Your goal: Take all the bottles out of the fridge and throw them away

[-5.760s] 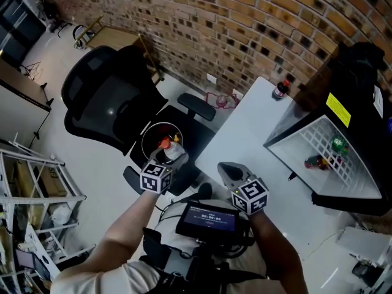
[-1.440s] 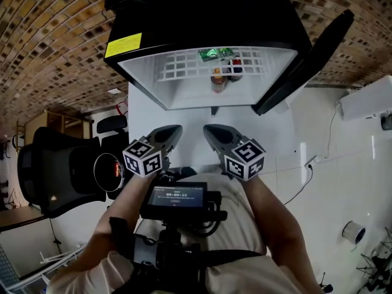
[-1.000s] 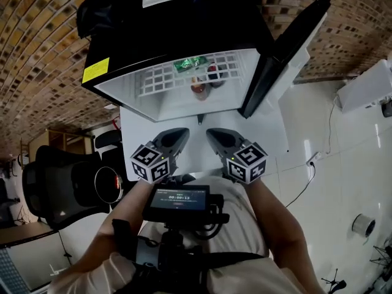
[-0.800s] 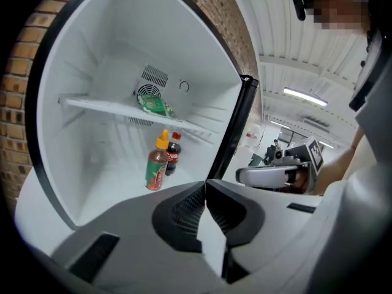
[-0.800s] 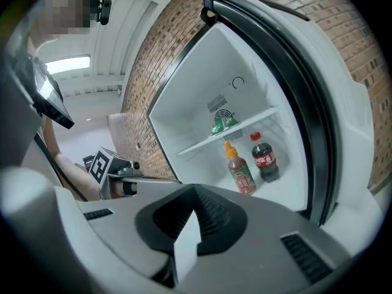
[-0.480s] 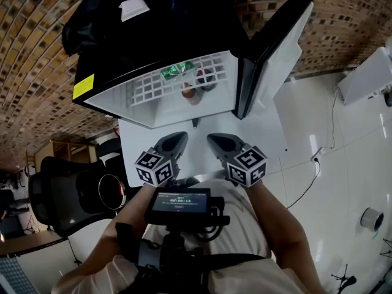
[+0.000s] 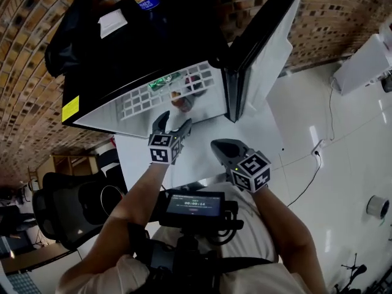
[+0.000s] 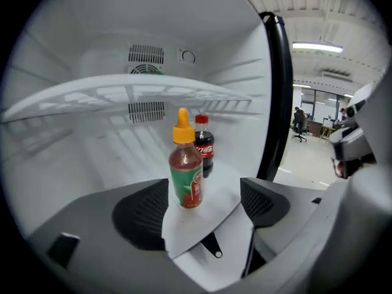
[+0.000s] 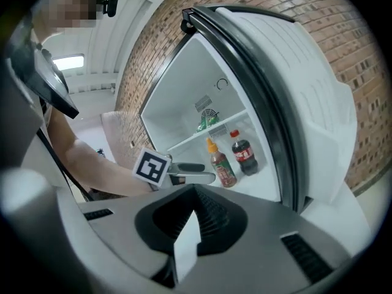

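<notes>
The left gripper (image 7: pixel 173 122) has come forward to the mouth of the fridge (image 9: pixel 184 97), its jaws just opening wide and gripping nothing. Just past its fingertips, in line with the gap and untouched, stands the orange-capped bottle (image 8: pixel 185 170), with the cola bottle (image 8: pixel 204 146) just behind it. The right gripper (image 7: pixel 228 149) is closed and empty.

A: What colours are the bottles?
B: Centre frame, the sauce bottle (image 8: pixel 185 164) is red with a yellow cap and green label; the cola bottle (image 8: pixel 204 144) just right is dark, red-capped
A: And the fridge (image 8: pixel 202 23)?
B: Black outside, white inside
</notes>
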